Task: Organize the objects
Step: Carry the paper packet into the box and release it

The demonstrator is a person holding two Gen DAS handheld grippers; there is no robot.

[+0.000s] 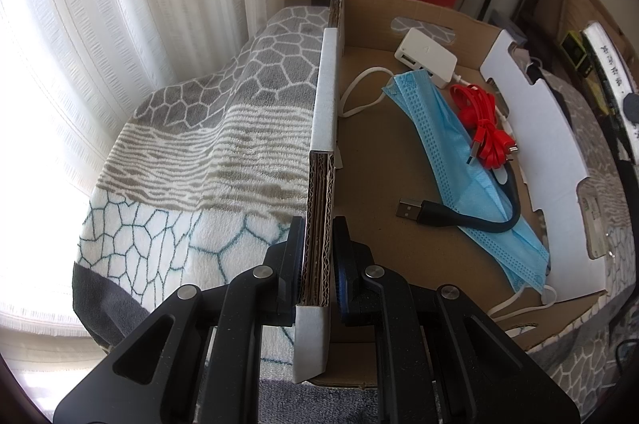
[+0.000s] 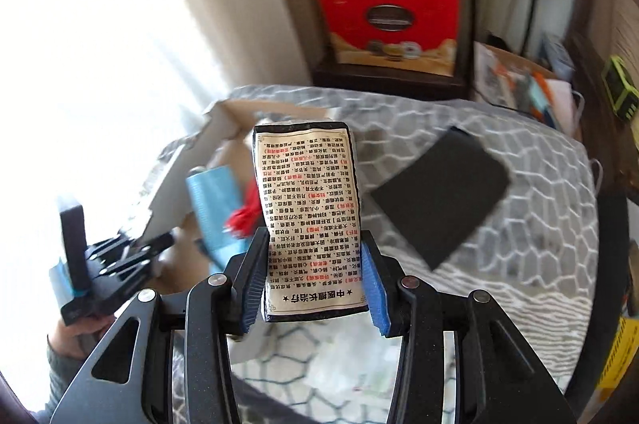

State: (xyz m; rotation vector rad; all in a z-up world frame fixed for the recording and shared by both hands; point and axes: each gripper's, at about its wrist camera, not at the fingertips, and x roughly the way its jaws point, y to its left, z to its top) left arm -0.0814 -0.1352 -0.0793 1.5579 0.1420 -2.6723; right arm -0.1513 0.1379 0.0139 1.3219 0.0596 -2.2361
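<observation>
Curtain hangs at your far left in the left wrist view, bright with daylight. Next comes the patterned blanket, grey and white with honeycomb lines, draped under everything.

Your left gripper has its jaws nearly together, clamped on the corrugated side wall of the cardboard box; one finger sits outside the wall, the other inside.

Box contents, left to right on the box floor:
- white cable, looped near the wall;
- black USB cable, plug end bare on the cardboard, its body lying across the mask;
- blue face mask, laid lengthways;
- white hub, at the far end, touching the mask's tip;
- red cable, bundled, resting on the mask's right edge.

A white card insert lines the box's right side.

In the right wrist view, which is blurred at the left, you see the left gripper at the box edge, with a hand beneath it.

Your right gripper holds its jaws about halfway apart, blue pads pressed on both sides of a printed packet, black-edged with a cream label of Chinese text. The packet stands lifted clear of the blanket, just right of the box.

Further right, a black notebook lies flat on the blanket. Behind it, red gift boxes stand stacked against the wall.
</observation>
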